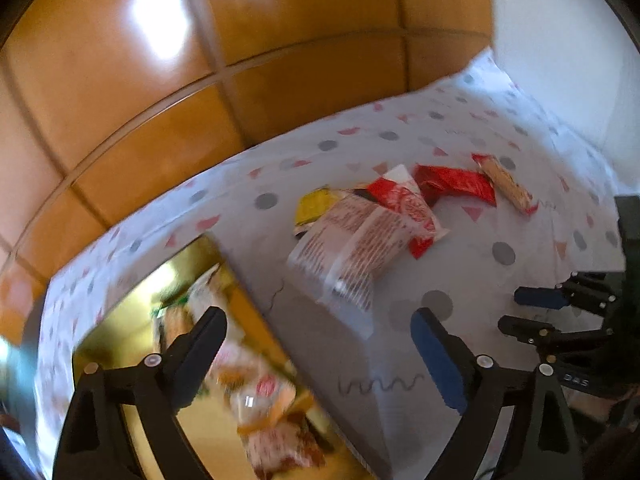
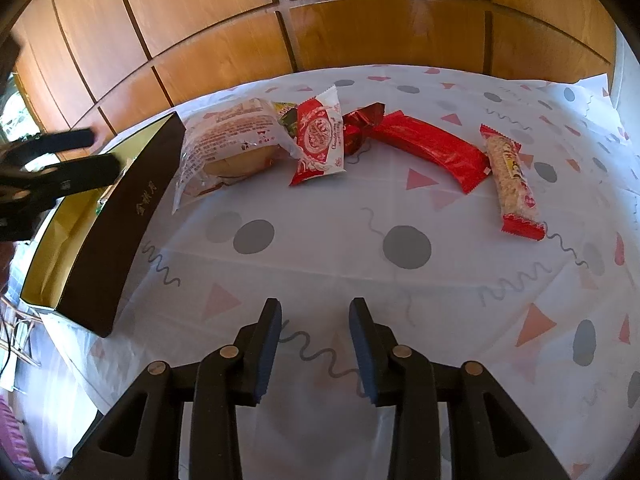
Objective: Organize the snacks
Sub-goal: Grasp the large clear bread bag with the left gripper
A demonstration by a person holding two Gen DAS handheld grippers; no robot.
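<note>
A dark box (image 2: 120, 216) with a gold inside (image 1: 204, 444) stands at the table's left and holds several wrapped snacks (image 1: 260, 404), blurred. My left gripper (image 1: 320, 336) hangs over the box's right wall, open wide and empty; in the right wrist view the left gripper (image 2: 100, 152) is above the box. Loose on the cloth lie a clear bread pack (image 2: 228, 148), a red-and-white packet (image 2: 320, 136), a small red foil sweet (image 2: 360, 120), a long red bar (image 2: 432, 148) and a cereal bar (image 2: 516, 184). My right gripper (image 2: 316, 316) hovers near the front, open narrowly, with nothing between its pads.
A white tablecloth (image 2: 320, 260) with grey dots and pink triangles covers the table. Brown wooden panels (image 2: 240, 20) rise behind it. A yellow-green packet (image 1: 316, 204) lies tucked under the bread pack. The right gripper (image 1: 532, 312) shows at the left wrist view's right edge.
</note>
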